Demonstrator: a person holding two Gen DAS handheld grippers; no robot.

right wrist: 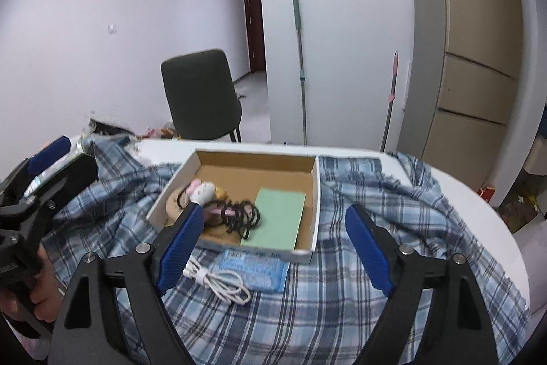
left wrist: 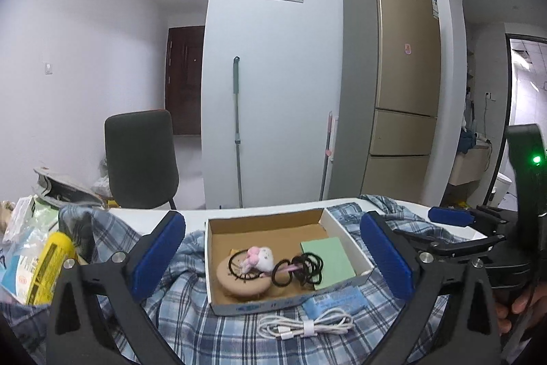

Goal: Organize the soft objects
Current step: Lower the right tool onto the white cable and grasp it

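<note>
The left gripper (left wrist: pixel 273 252) hangs with its blue-padded jaws spread wide and nothing between them, framing the cardboard box (left wrist: pixel 218 262) at lower centre of its view. The right gripper (right wrist: pixel 273 238) is likewise spread and empty, low in its own view, its left pad in front of the box's near corner.

Much of the sorting looks done: inside the box sit a round beige pad (left wrist: pixel 241 277), a small pink-and-white plush (left wrist: pixel 259 257), a tangle of black hair ties (left wrist: pixel 306 265) and a flat green sheet (left wrist: pixel 330 259) at the right end. Outside it, just beyond the near wall, lie a coiled white cable (left wrist: pixel 304 327) and a crinkly blue packet (left wrist: pixel 336 300) on the rumpled plaid cloth (left wrist: pixel 191 313). At far left of the left view, a yellow tube (left wrist: pixel 51 265) and pouches crowd together.
</note>
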